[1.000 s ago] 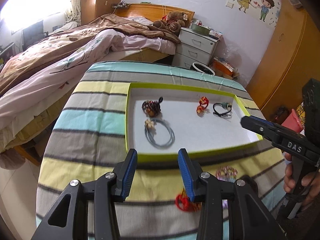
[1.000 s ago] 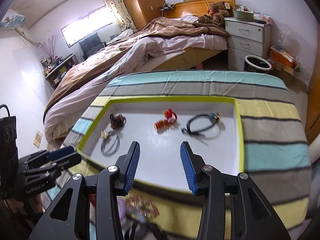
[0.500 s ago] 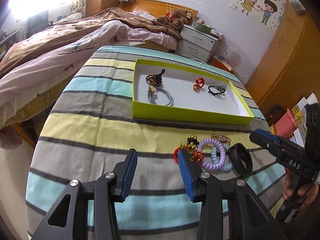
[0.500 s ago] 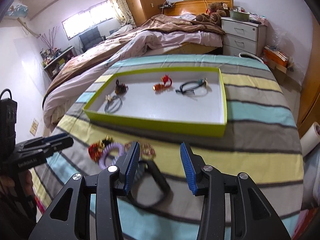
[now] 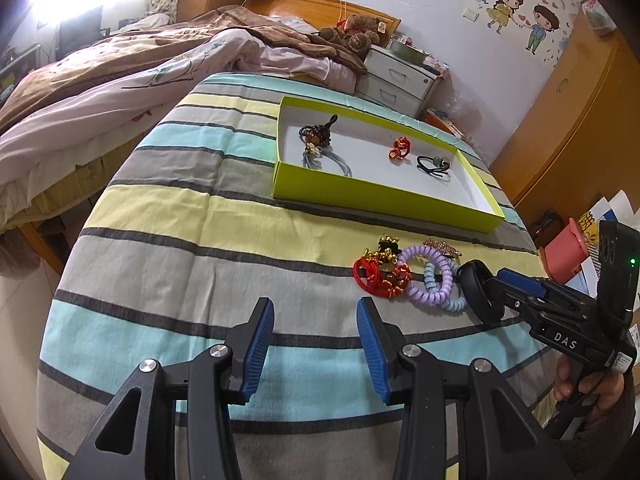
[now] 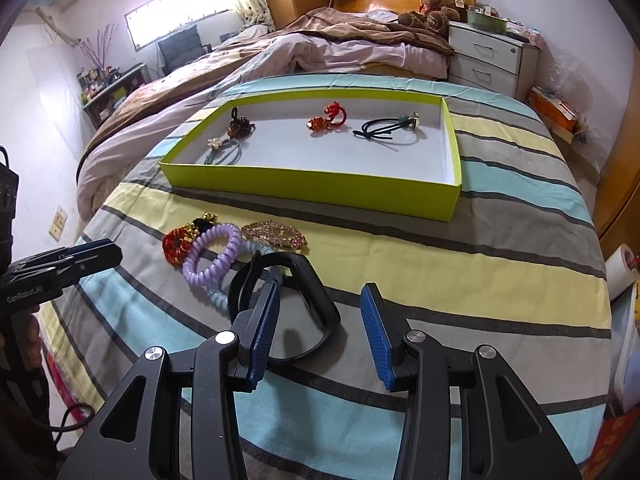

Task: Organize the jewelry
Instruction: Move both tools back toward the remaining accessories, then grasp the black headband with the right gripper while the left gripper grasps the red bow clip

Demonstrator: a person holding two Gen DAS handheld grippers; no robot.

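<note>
On the striped tabletop (image 6: 460, 264) a small heap of unsorted pieces lies just in front of the green tray (image 6: 304, 188), on the side nearest the person. Taking the tray as the landmark: the black band (image 6: 316, 300) is the piece farthest out from its front wall, with the purple coil (image 6: 212, 252) and a pale blue coil (image 6: 218, 298) touching it on the tray's left-end side, a red tie (image 6: 176, 244) beyond those, and a pink sparkly clip (image 6: 276, 236) nearest the wall. Four hair ties already lie inside the tray, well apart from one another.

The right claw (image 6: 318, 324) is released and empty. Its left finger overlaps the black band's rim in the right wrist view, and the band's opening sits between the fingers, slightly to the left of centre. The band's long axis runs roughly along the claw's pointing line, away toward the tray. So the right hand looks clearly nearer.

The left claw (image 5: 316, 348) is also released and holds nothing. It hangs over bare cloth, with the heap ahead and to its right, the red tie (image 5: 374, 276) closest to it.
</note>
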